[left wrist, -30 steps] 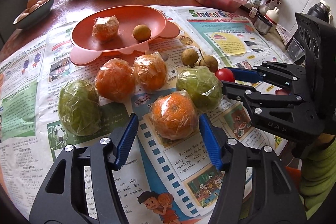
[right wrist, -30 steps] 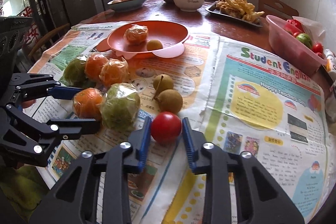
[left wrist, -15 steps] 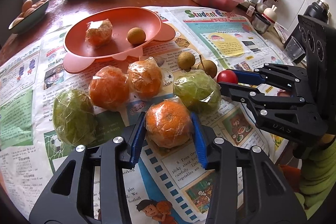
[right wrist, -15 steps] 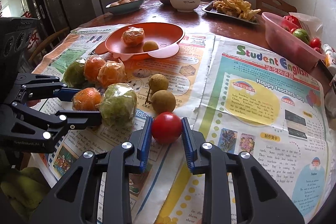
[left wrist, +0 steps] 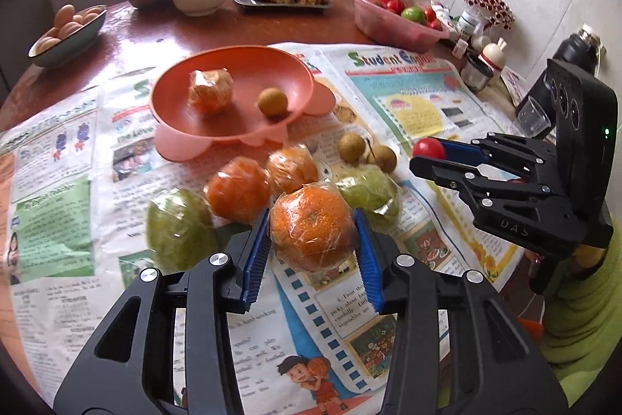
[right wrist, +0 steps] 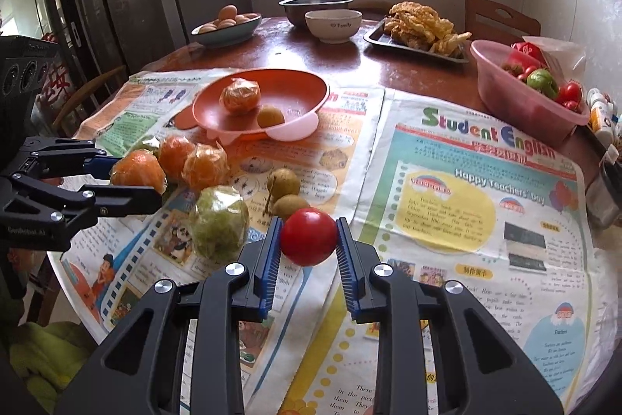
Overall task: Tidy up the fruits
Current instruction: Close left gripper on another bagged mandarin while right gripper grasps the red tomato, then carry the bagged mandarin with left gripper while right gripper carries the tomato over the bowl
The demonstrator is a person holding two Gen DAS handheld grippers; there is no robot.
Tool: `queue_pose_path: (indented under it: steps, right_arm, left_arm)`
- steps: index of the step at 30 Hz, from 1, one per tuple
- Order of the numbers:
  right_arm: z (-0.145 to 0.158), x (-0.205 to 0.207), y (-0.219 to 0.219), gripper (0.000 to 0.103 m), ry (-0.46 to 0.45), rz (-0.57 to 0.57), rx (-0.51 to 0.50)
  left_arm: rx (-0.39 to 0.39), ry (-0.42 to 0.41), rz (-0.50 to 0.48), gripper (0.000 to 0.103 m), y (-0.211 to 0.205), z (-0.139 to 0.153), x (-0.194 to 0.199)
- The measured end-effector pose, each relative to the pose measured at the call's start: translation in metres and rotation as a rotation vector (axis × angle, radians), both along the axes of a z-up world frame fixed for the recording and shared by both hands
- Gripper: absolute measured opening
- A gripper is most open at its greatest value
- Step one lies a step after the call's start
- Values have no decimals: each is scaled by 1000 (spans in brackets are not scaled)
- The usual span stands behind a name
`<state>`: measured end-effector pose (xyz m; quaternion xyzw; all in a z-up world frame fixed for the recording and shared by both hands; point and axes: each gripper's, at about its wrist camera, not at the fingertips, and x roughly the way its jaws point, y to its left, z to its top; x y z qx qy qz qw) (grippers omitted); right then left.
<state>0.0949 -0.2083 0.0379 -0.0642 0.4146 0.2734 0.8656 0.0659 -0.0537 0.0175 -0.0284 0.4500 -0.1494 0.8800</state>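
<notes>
My left gripper (left wrist: 311, 240) is shut on a plastic-wrapped orange (left wrist: 311, 230) and holds it above the newspaper. My right gripper (right wrist: 309, 240) is shut on a red tomato (right wrist: 309, 237), also lifted. An orange plate (left wrist: 233, 92) behind holds one wrapped orange (left wrist: 210, 92) and a small brown fruit (left wrist: 273, 101). On the newspaper lie two wrapped oranges (left wrist: 238, 195), two wrapped green fruits (left wrist: 179, 228) and two small brown fruits (left wrist: 352, 148). The plate also shows in the right wrist view (right wrist: 264, 100).
A pink basin (right wrist: 525, 100) with tomatoes and a green fruit stands at the right. A bowl of eggs (right wrist: 227, 28), a steel bowl (right wrist: 315, 4), a white bowl (right wrist: 332, 24) and a tray of fried food (right wrist: 420, 34) sit at the back. Small bottles (left wrist: 482, 45) line the right edge.
My left gripper closed on the wrapped orange and lifted it. My right gripper closed on the tomato and lifted it off the newspaper.
</notes>
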Motion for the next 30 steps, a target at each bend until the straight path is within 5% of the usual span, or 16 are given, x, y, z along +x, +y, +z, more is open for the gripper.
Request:
queue_pose_path:
  steps: [30]
  right_arm:
    - [25,48,36,26,-36,41,24]
  left_arm:
    - [-3,5,64,33,45,11,68]
